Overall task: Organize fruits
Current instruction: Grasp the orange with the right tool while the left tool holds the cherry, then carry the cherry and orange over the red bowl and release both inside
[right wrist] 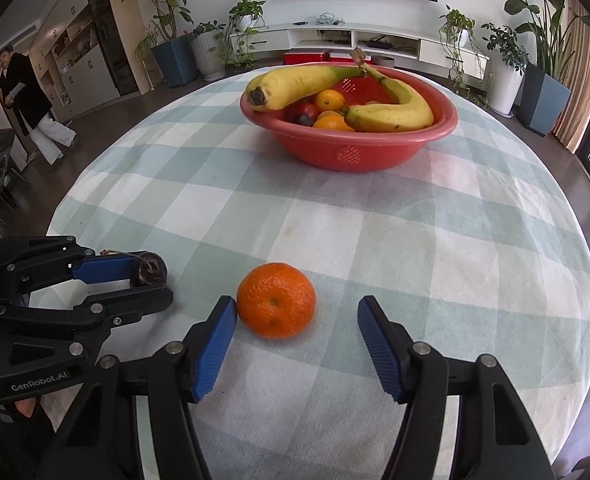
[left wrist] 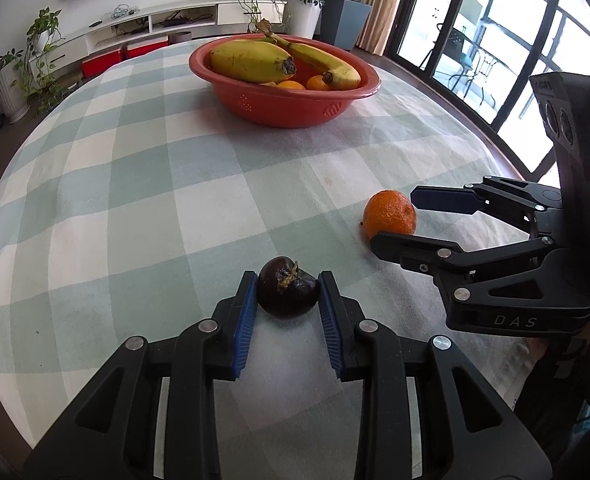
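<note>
Fruit pickup, both tongs at work on the bench [left wrist: 143,184].
My left tongs [left wrist: 288,300] are gripping the dark fruit [left wrist: 288,286]; my right tongs [right wrist: 295,340] are standing wide around the orange [right wrist: 275,300], one pad touching. I am judging it best to centre before closing, then lifting toward the red bowl [right wrist: 351,148].

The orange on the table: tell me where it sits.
The orange lies on the checked tablecloth between the right gripper's open jaws, touching the left pad, well short of the red bowl.

Two bananas [right wrist: 295,84], three oranges [right wrist: 275,300] (two bowled), two dark fruits [left wrist: 288,286].
</note>
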Available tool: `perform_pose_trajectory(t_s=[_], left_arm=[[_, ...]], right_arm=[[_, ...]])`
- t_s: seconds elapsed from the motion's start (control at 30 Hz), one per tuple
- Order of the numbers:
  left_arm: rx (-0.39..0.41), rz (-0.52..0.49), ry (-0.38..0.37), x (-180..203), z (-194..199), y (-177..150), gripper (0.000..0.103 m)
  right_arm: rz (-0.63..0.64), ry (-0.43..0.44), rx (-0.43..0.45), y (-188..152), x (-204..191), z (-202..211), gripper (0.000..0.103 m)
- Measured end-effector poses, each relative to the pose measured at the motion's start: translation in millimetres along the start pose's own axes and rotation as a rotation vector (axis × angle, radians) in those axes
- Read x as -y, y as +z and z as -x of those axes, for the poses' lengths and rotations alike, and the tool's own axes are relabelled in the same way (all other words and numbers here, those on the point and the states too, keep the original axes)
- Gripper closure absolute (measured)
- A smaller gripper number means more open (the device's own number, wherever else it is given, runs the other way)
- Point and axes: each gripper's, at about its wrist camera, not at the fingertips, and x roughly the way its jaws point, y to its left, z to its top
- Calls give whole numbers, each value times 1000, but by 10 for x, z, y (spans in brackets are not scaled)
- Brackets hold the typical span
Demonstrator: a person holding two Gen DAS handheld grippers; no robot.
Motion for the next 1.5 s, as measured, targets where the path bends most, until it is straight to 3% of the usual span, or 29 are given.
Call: perform_pose_trajectory(t_s=[0.2, 0.33, 0.77, 1.17, 1.33, 1.5], left_arm=[[23, 21, -10, -38, 105, -4, 75], [38, 31, -20, -46, 162, 20, 75], [102, 30, -39, 63, 369, 282, 75], [169, -44, -18, 216, 393, 1147, 75], [178, -75, 7, 273, 267, 1582, 75], [150, -98, 34, 296, 1, 1820, 75]], right_arm=[[16, -12, -28, 25, -55, -99, 46], [17, -12, -28, 32, -55, -92, 61], [-67, 33, 66, 182, 189, 284, 62], [-83, -29, 161, 756, 686, 563, 62], [-63, -36, 176, 1070, 802, 461, 62], [-48, -29, 162, 1307, 888, 231, 62]])
